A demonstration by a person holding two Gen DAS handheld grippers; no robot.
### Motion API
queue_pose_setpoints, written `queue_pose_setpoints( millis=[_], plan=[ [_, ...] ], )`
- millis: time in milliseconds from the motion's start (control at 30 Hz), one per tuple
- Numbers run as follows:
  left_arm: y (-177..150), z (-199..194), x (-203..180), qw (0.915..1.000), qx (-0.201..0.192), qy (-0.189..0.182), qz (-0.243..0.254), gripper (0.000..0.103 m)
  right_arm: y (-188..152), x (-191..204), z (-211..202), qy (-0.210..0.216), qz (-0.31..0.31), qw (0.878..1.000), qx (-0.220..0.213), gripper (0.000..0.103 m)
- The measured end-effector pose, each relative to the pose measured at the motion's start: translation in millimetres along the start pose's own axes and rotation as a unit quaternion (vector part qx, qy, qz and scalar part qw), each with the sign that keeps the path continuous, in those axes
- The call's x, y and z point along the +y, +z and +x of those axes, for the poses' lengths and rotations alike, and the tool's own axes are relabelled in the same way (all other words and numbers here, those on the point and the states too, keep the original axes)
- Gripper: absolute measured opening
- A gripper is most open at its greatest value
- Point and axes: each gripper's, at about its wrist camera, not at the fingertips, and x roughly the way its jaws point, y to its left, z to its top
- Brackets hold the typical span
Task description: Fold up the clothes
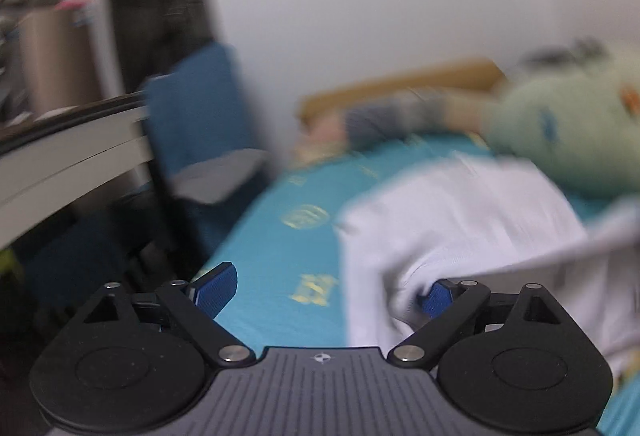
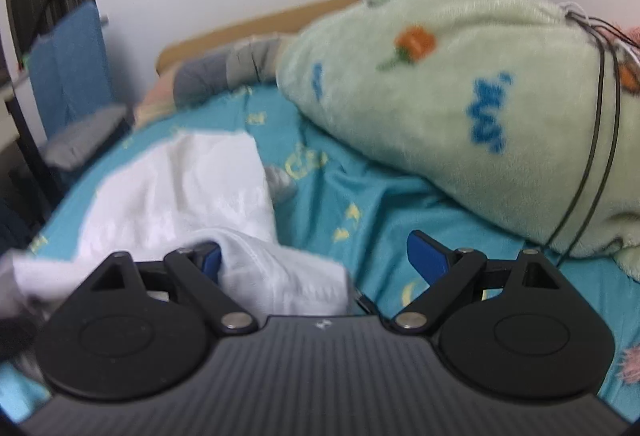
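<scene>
While both claws gape empty, left claw (image 1: 326, 294), right claw (image 2: 314, 262), white garment (image 2: 176, 184) bunched against each inner finger.

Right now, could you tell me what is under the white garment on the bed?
The white garment lies on a teal bedsheet with yellow prints. A small grey patch peeks out at its edge. Whatever else lies beneath is covered.

Blue lettering on the green blanket (image 2: 460, 104) is too blurred to read.

Soft even light, heavy blur (fisheye-bent edges)
</scene>
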Motion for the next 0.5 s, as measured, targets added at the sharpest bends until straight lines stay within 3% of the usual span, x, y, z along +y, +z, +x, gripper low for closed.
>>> queue_pose_setpoints(
  millis=[100, 233, 367, 500],
  plan=[
    [6.4, -26.9, 21.7, 0.9982, -0.035, 0.022, -0.043, 0.097, -1.3, 2.1, -6.7, -0.014, -0.008, 1.0, -0.006, 0.091],
    [4.0, -36.9, 42.8, 0.9973, 0.004, 0.04, -0.061, 0.098, -3.1, 4.8, -15.5, -0.033, -0.018, 0.999, -0.013, 0.091],
    [13.6, -65.6, 65.4, 0.9941, -0.01, 0.047, -0.098, 0.098, -4.9, 7.5, -24.4, -0.051, -0.028, 0.998, -0.021, 0.091],
    [42.2, -108.6, 104.0, 0.9822, -0.078, 0.034, -0.167, 0.1, 34.5, 22.5, -94.2, -0.041, -0.054, 0.989, -0.129, 0.091]
  ],
)
